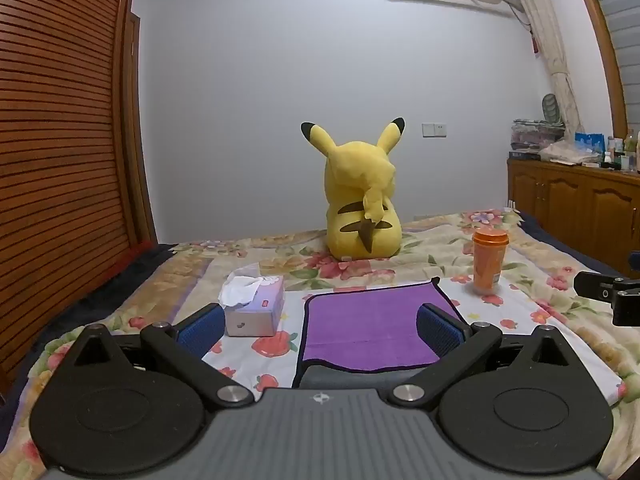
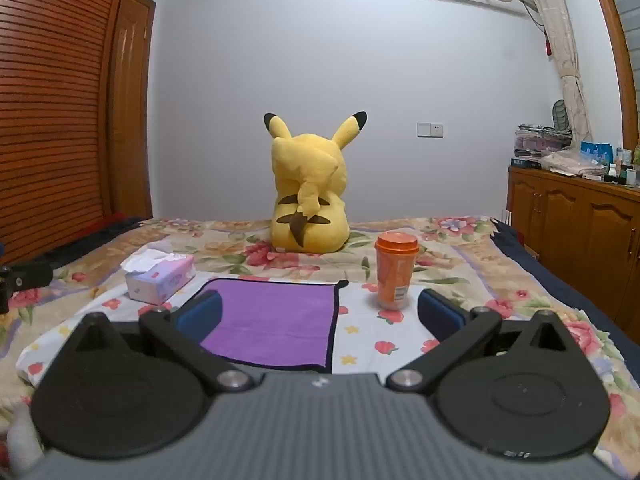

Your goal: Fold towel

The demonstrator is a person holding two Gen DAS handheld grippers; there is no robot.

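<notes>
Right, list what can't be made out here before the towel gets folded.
- Towel: near edge hidden behind the gripper body in both wrist views.
- Right gripper: cut off by the frame edge in the left wrist view; fingers unseen there.
- Cup: label print too small to read.
- Bottles on the cabinet: too small and warped at the fisheye edge to identify.
- Plush: faces away, front hidden.

Purple towel [image 1: 370,322] with dark edging; my gripper pads [image 1: 200,330] blue. Bedspread [image 2: 460,264] floral, red and cream. Cup [image 2: 395,270] orange, plush toy [image 1: 362,196] yellow with brown stripes.
</notes>
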